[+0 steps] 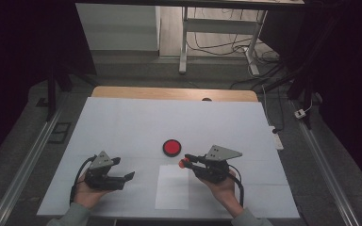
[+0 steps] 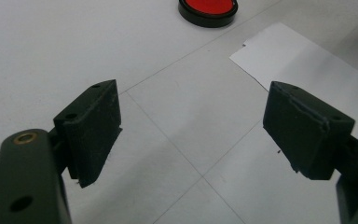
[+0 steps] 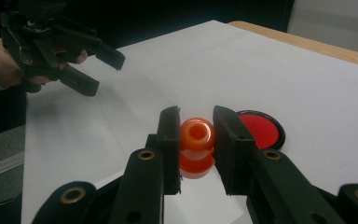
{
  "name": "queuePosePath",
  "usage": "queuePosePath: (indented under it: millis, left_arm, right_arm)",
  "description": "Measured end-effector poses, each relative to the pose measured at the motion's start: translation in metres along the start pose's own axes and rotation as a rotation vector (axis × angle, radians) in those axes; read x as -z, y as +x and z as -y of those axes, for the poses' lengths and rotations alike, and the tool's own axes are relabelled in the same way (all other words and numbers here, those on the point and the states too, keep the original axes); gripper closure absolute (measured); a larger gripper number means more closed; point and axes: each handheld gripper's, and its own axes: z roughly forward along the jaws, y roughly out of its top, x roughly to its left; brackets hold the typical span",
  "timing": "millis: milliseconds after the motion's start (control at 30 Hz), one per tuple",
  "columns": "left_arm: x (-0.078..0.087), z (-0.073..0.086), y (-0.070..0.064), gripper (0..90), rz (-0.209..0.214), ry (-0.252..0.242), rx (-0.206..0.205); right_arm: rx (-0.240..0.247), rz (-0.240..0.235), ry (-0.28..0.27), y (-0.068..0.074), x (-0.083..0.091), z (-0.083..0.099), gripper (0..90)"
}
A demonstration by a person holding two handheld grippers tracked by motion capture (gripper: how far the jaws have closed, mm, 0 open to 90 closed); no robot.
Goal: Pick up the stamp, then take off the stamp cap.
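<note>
**Right tongs grip orange spool; left tongs idle, spread wide**

Nearest the person, high view: both forearms come in from 6 o'clock, a hand on each tool. Left gripper point(image 1: 122, 169) sits at approx 8 o'clock of the table point(image 1: 122, 122), jaws pointing toward 3 o'clock, spread apart w/ nothing between them. In the left gripper view its two black pads point(image 2: 93, 130) stand far apart over bare white surface; gripper midpoint point(image 2: 191, 126) hangs above the table.

Right gripper point(image 1: 186, 161) at approx 5 o'clock of the table, jaws pointing toward 9 o'clock. They're clamped on a small orange spool point(image 1: 183, 164). Right gripper view: the spool point(image 3: 197, 144) is pinched btwn the two pads, hole facing the camera, gripper point(image 3: 197, 140) closed tight on both sides of it. Can't tell whether the spool touches the surface or is lifted.

A white paper sheet point(image 1: 172, 187) lies btwn the two tools, at 6 o'clock of the spool; corner also seen in left gripper view point(image 2: 303, 60).

Further out: a round red disc w/ black rim point(image 1: 172, 148) lies flat near table centre, just beside the spool at approx 11 o'clock of it, apart from it. Also seen at point(image 2: 208, 8) and point(image 3: 261, 129). In the right gripper view the left gripper point(image 3: 105, 70) shows at 10 o'clock, well apart.

Far edge: bare wood strip point(image 1: 169, 93) at 12 o'clock.
</note>
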Motion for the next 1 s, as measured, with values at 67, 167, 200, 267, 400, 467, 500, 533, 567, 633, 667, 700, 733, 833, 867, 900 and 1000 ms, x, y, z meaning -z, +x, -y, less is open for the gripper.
queuePosePath:
  millis: [67, 167, 200, 267, 400, 467, 500, 533, 567, 633, 667, 700, 733, 833, 867, 900, 1000]
  left_arm:
    - [-0.0002, 0.0000, -0.0001, 19.4, -0.001, 0.001, 0.000]
    - [-0.0004, 0.0000, -0.0002, 19.3, 0.000, 0.001, 0.000]
    - [-0.0003, 0.0000, -0.0003, 19.3, 0.002, 0.001, 0.000]
    - [-0.0002, 0.0000, -0.0003, 19.3, 0.003, 0.002, -0.002]
    - [-0.0005, 0.0001, -0.0001, 19.2, 0.003, 0.002, 0.000]
    - [-0.0008, 0.0000, -0.0001, 19.2, 0.005, 0.005, 0.000]
    - [-0.0010, 0.0001, -0.0002, 19.2, 0.005, 0.006, -0.001]
    - [-0.0010, 0.0001, -0.0003, 19.2, 0.005, 0.007, -0.002]
    - [-0.0008, 0.0001, -0.0003, 19.2, 0.006, 0.006, -0.002]
    - [-0.0005, 0.0001, -0.0001, 19.2, 0.004, 0.005, -0.001]
    - [-0.0004, 0.0002, 0.0001, 19.2, 0.004, 0.004, 0.000]
    - [-0.0001, 0.0002, 0.0003, 19.2, 0.004, 0.003, 0.000]
    - [0.0002, 0.0003, 0.0005, 19.2, 0.004, 0.003, 0.000]
    - [0.0006, 0.0003, 0.0008, 19.2, 0.004, -0.001, 0.005]
    - [0.0006, 0.0003, 0.0011, 19.2, 0.005, -0.002, 0.006]
    - [0.0004, 0.0002, 0.0013, 19.2, 0.005, -0.003, 0.007]
    - [-0.0008, 0.0001, 0.0017, 19.2, 0.006, -0.001, 0.006]
  right_arm:
    - [-0.001, -0.002, -0.004, 0.0008, -0.0011, 0.0000, 72.0]
    - [-0.005, -0.014, -0.003, 0.0027, -0.0038, 0.0000, 72.0]
    - [-0.001, -0.022, 0.004, 0.0041, -0.0057, -0.0001, 72.0]
    - [0.002, -0.028, 0.009, 0.0049, -0.0075, 0.0000, 72.0]
    - [-0.001, -0.026, 0.007, 0.0046, -0.0085, 0.0002, 71.9]
    - [-0.002, -0.026, 0.006, 0.0045, -0.0085, 0.0002, 72.0]
    - [-0.003, -0.026, 0.008, 0.0043, -0.0086, 0.0001, 72.0]
    - [-0.002, -0.026, 0.008, 0.0044, -0.0087, 0.0000, 72.0]
    - [0.000, -0.027, 0.008, 0.0045, -0.0089, -0.0001, 72.0]
    - [0.002, -0.027, 0.007, 0.0046, -0.0091, -0.0005, 72.0]
    - [0.002, -0.027, 0.007, 0.0046, -0.0091, -0.0005, 72.0]
    - [0.001, -0.025, 0.003, 0.0047, -0.0092, -0.0006, 72.0]
    - [0.000, -0.024, 0.001, 0.0043, -0.0090, -0.0009, 72.0]
    - [0.000, -0.024, 0.002, 0.0034, -0.0085, -0.0014, 72.0]
    - [-0.002, -0.025, 0.000, 0.0032, -0.0083, -0.0014, 72.0]
    - [-0.002, -0.025, 0.000, 0.0032, -0.0083, -0.0014, 72.0]
    - [-0.005, -0.023, -0.003, 0.0018, -0.0070, -0.0019, 72.0]
